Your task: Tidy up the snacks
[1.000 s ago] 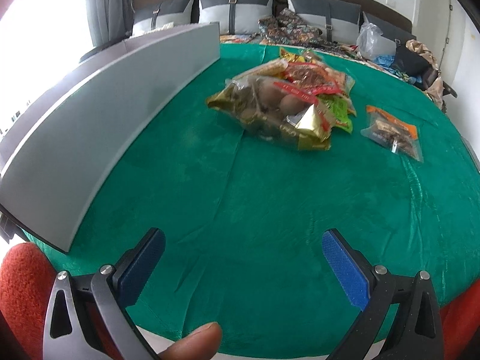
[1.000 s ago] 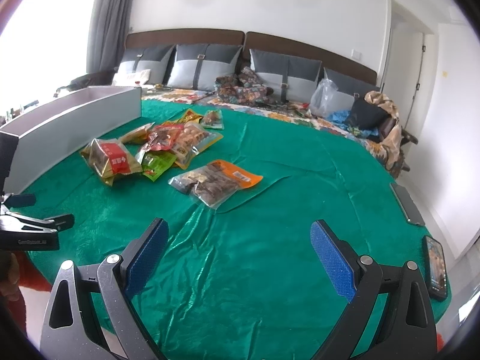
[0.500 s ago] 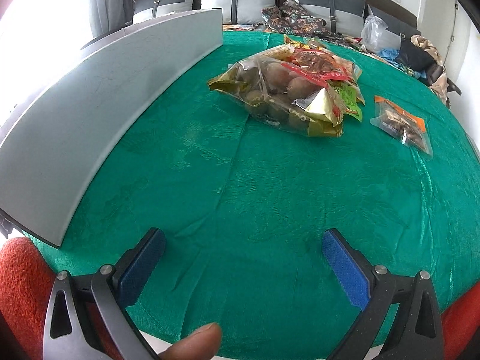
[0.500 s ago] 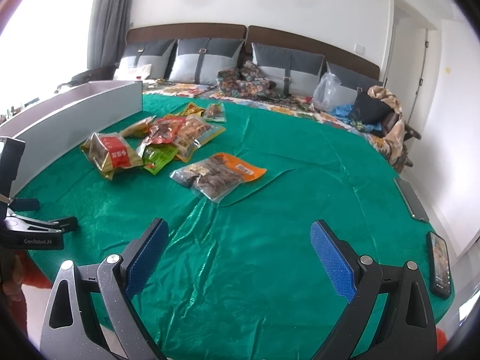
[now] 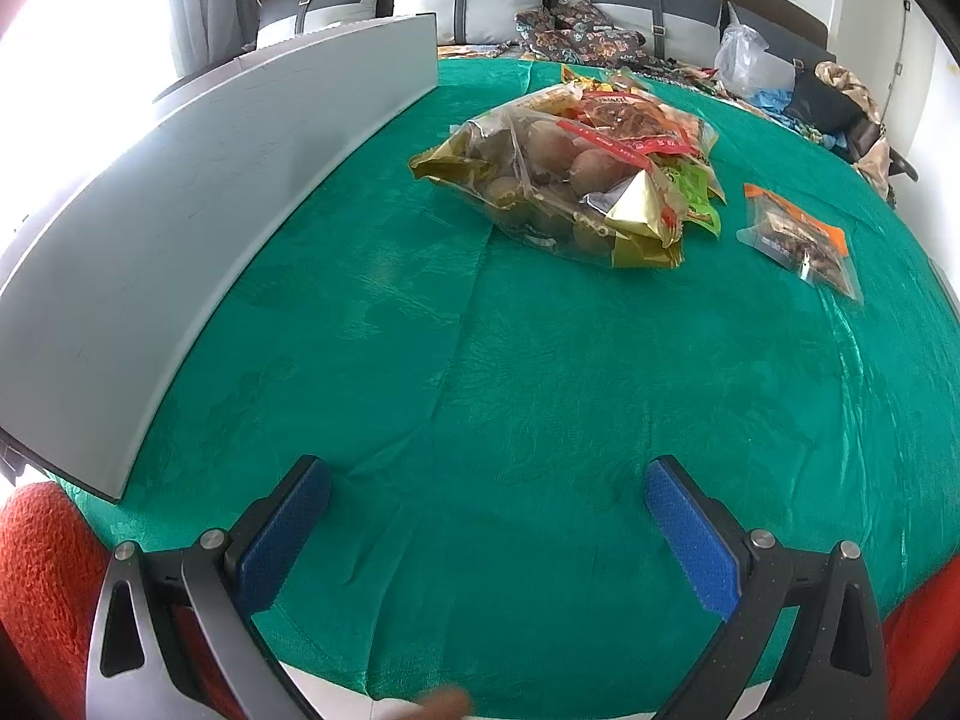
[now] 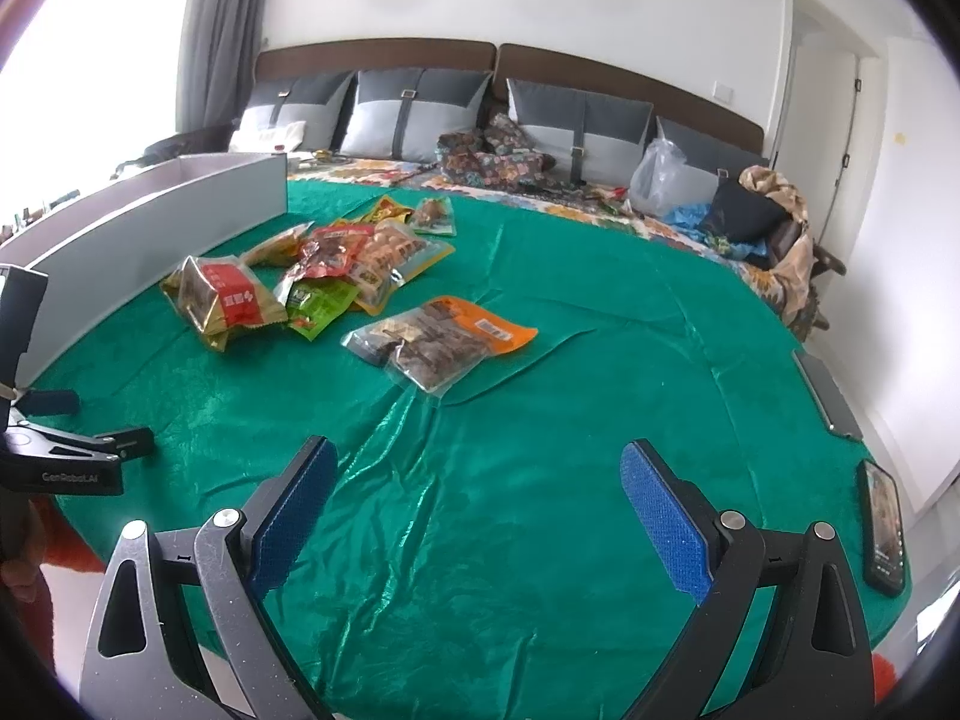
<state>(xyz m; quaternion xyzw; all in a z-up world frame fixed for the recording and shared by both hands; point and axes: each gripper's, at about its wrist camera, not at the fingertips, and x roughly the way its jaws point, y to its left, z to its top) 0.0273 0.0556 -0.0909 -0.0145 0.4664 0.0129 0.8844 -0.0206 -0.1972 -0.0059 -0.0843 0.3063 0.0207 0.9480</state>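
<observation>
I see the worktop (image 6: 540, 540) under green cloth, the long grey box (image 5: 180, 228) along its left edge, and the snack pile (image 5: 576, 180) just beside it. The orange-edged pouch (image 6: 441, 339) lies apart from the pile. Both claws — left claw (image 5: 487, 531), right claw (image 6: 474, 519) — are spread wide, empty. The bags look light, crinkly and slippery; I'd pinch a sealed edge — not the belly.

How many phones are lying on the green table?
2. One phone lies at the table's right edge, nearest the right gripper. The other phone lies just beyond it on the same edge. More could sit outside the view.
</observation>
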